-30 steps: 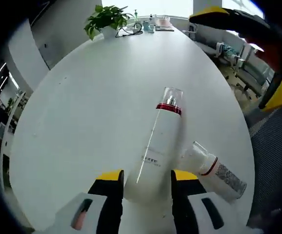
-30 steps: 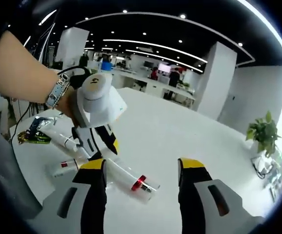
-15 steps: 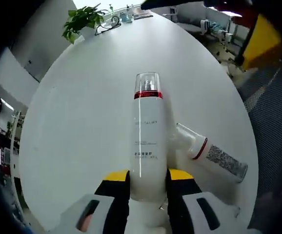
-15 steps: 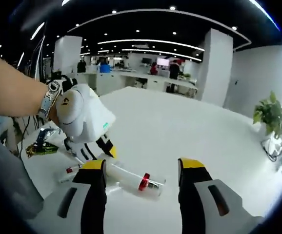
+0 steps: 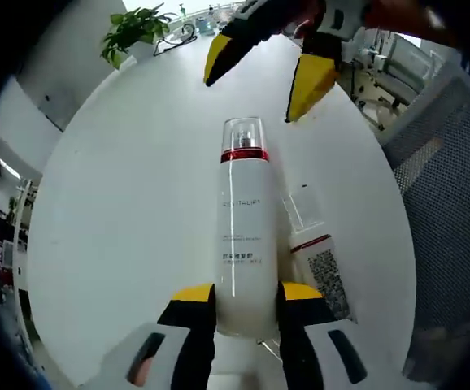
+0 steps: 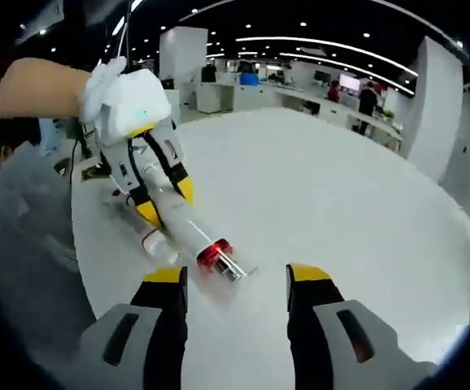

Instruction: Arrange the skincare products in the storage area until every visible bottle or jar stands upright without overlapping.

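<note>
A tall white bottle (image 5: pixel 239 236) with a red ring and a clear cap points away from me, its base clamped between the jaws of my left gripper (image 5: pixel 239 296). The right gripper view has the same bottle (image 6: pixel 184 234) slanting down from the left gripper (image 6: pixel 160 201), with its cap (image 6: pixel 237 268) close to the white table (image 6: pixel 324 187). A smaller white bottle (image 5: pixel 319 272) with a red band lies flat beside the tall one, just right of it. My right gripper (image 6: pixel 237 280) stands open a little beyond the cap and hangs over it (image 5: pixel 250 99).
A potted plant (image 5: pixel 133 28) and small items stand at the table's far end. The round table edge and grey carpet (image 5: pixel 446 203) lie to the right. A person's arm (image 6: pixel 32 85) holds the left gripper. Dark items (image 6: pixel 97 169) lie near the table's left edge.
The right gripper has come in close to the tall bottle's cap. The smaller bottle has swung round to lie alongside the tall one. The left gripper keeps its grip.
</note>
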